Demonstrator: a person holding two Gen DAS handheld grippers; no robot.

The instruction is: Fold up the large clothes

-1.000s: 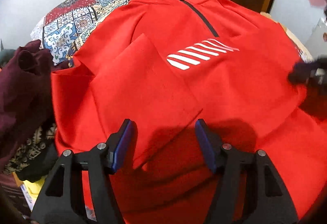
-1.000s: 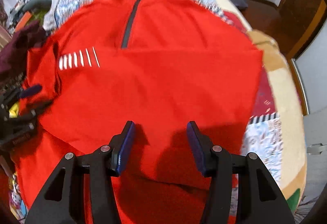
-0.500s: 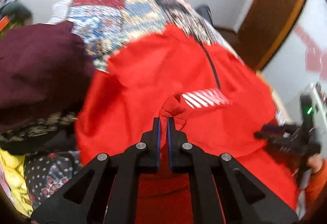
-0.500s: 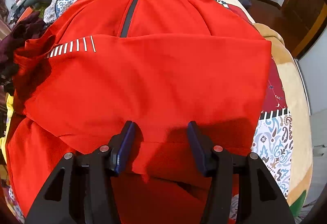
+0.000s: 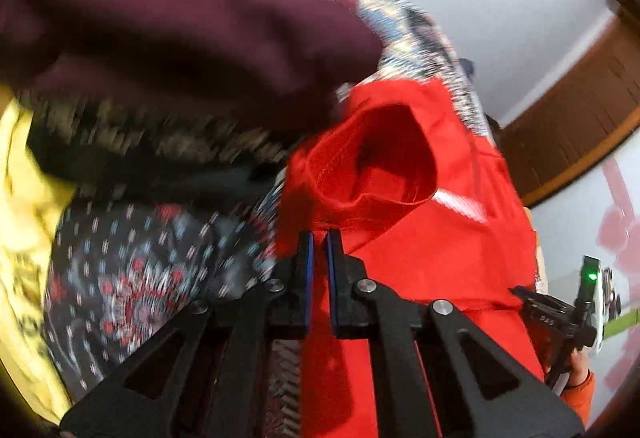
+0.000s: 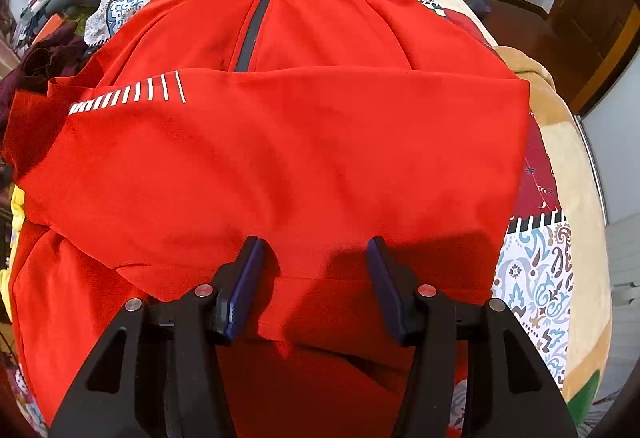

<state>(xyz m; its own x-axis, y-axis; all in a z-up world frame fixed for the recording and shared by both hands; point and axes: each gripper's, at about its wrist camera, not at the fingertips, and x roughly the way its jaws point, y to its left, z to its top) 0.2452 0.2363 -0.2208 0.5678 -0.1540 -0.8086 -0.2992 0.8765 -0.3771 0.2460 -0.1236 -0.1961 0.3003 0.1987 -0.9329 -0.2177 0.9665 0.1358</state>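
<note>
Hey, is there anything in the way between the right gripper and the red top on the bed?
Nothing visible. The right gripper hangs open right over the red top, bare fabric between its fingers. The maroon garment lies off at the top's left edge, clear of it.

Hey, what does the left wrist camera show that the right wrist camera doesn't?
Left wrist only: the left gripper shut on the sleeve cuff, with a yellow cloth at the left edge. Right wrist only: the zipper, the patchwork bedspread, and the right gripper open over the fabric. Both: the red jacket and its white stripes.
</note>
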